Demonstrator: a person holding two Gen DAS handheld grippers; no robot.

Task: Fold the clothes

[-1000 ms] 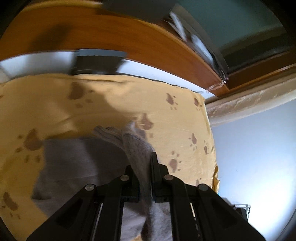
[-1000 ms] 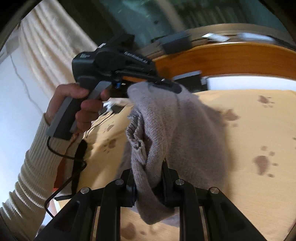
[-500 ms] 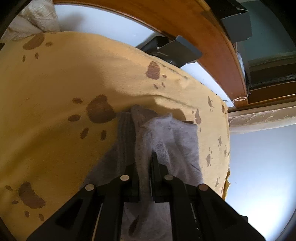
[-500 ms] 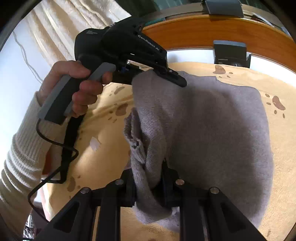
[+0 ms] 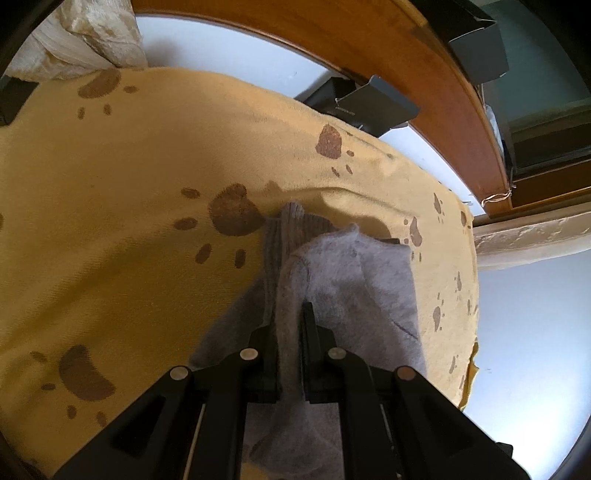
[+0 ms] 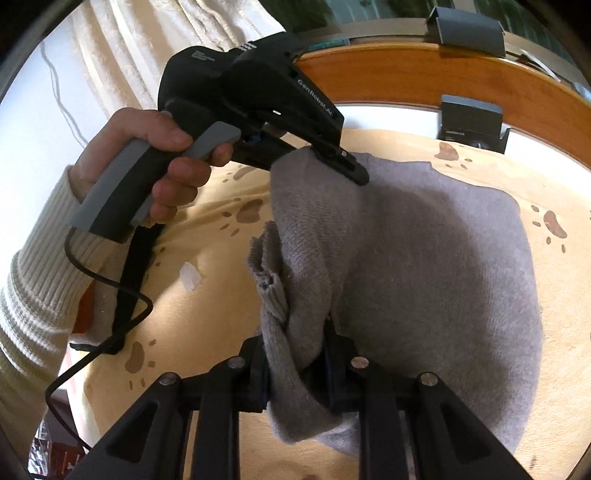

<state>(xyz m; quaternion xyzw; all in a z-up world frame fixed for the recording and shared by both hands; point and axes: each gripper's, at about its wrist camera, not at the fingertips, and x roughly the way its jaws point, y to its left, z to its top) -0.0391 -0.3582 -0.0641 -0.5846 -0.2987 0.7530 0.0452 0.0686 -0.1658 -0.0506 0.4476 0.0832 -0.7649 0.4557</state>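
Observation:
A grey knit sweater [image 6: 436, 266] lies partly on a yellow blanket with brown paw prints [image 6: 207, 302]. My right gripper [image 6: 295, 350] is shut on a bunched edge of the sweater near its ribbed cuff [image 6: 271, 291]. My left gripper [image 6: 343, 162], held by a hand in a cream ribbed sleeve, is shut on the same edge farther back and holds it above the blanket. In the left wrist view the left gripper [image 5: 291, 325] pinches the grey sweater [image 5: 354, 273], and a ribbed cuff [image 5: 295, 225] hangs beyond the fingertips over the blanket [image 5: 129, 206].
A curved wooden rail [image 6: 424, 70] borders the far side of the blanket, with a dark box [image 6: 469, 118] below it and a grey clip [image 6: 469, 33] on top. Cream curtains [image 6: 147, 51] hang at the left. A black cable [image 6: 99, 332] trails from the left gripper's handle.
Both grippers have swung forward and lowered with the sweater edge, laying the sweater body flatter across the blanket. Both stayed shut on the fabric.

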